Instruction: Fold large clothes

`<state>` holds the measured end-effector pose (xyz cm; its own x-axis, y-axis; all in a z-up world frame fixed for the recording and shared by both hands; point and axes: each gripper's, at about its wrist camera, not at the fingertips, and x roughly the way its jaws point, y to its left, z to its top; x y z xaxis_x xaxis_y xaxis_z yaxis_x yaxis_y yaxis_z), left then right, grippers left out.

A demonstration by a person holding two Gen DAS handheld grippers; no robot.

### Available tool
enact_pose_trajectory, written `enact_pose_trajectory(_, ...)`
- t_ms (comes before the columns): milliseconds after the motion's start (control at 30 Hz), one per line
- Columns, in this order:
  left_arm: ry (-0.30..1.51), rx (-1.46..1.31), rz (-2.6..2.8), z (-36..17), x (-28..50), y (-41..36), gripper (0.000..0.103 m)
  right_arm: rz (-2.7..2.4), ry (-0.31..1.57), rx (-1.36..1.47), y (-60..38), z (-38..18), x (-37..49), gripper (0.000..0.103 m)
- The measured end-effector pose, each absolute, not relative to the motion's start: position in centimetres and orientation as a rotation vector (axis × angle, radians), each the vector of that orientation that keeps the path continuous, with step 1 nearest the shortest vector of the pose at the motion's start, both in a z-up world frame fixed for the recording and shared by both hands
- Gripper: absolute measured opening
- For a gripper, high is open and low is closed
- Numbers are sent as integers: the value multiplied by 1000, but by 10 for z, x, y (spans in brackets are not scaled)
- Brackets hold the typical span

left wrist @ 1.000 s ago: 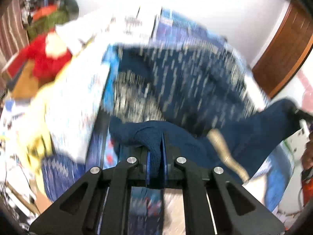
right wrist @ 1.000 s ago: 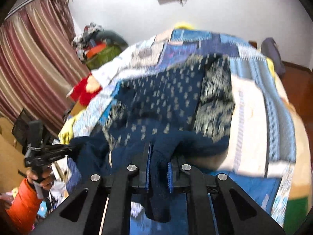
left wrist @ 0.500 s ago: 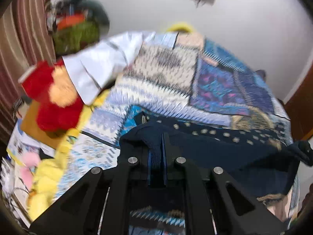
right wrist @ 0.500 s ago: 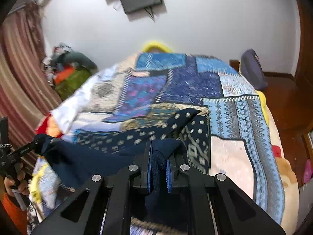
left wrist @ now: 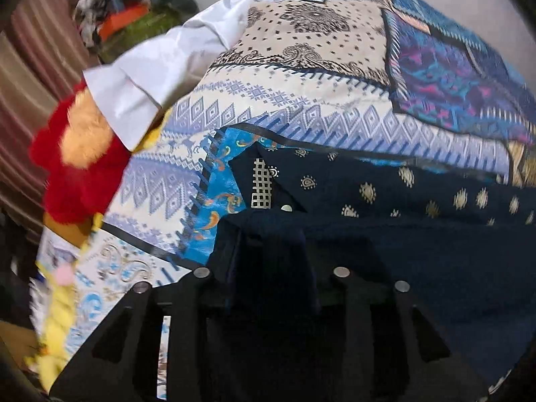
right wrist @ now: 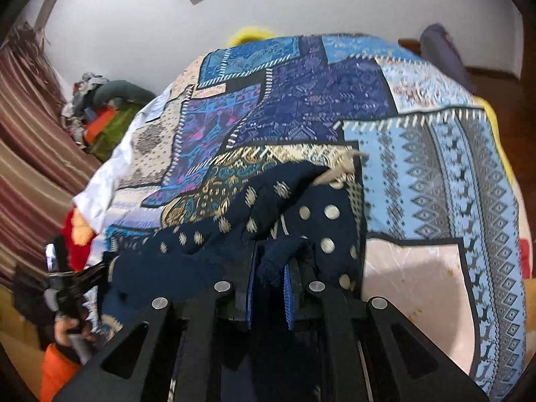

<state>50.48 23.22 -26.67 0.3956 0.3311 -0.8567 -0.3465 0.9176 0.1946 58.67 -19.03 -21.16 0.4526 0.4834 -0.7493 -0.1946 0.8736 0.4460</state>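
A large dark navy garment with small gold motifs lies stretched across the near part of a patchwork-covered bed. My left gripper is shut on one end of it; the cloth drapes over and hides its fingers. My right gripper is shut on the other end of the garment, a fold bunched between its blue-lined fingers. In the right wrist view the left gripper shows at the far left, held by a hand in an orange sleeve, cloth spanning between both.
A red and orange plush toy and a white pillowcase lie at the bed's left edge. A heap of clothes sits by striped curtains. A dark bag lies at the bed's far right.
Both grippers have dropped towards the bed with the garment, which was held up and bunched and now lies spread lower across the quilt.
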Motion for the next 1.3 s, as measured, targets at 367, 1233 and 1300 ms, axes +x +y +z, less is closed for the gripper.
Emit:
enact_pose_trajectory(367, 1128, 146, 377, -237, 493, 208, 65, 183, 910, 193, -279, -154, 522, 10)
enact_pose_trajectory(1233, 1087, 71, 254, -259, 505, 163, 78, 491, 984, -206, -67, -237, 522, 9)
enact_pose_trajectory(1300, 1076, 75, 315, -252, 519, 180, 78, 483, 965, -216, -67, -228, 539, 9)
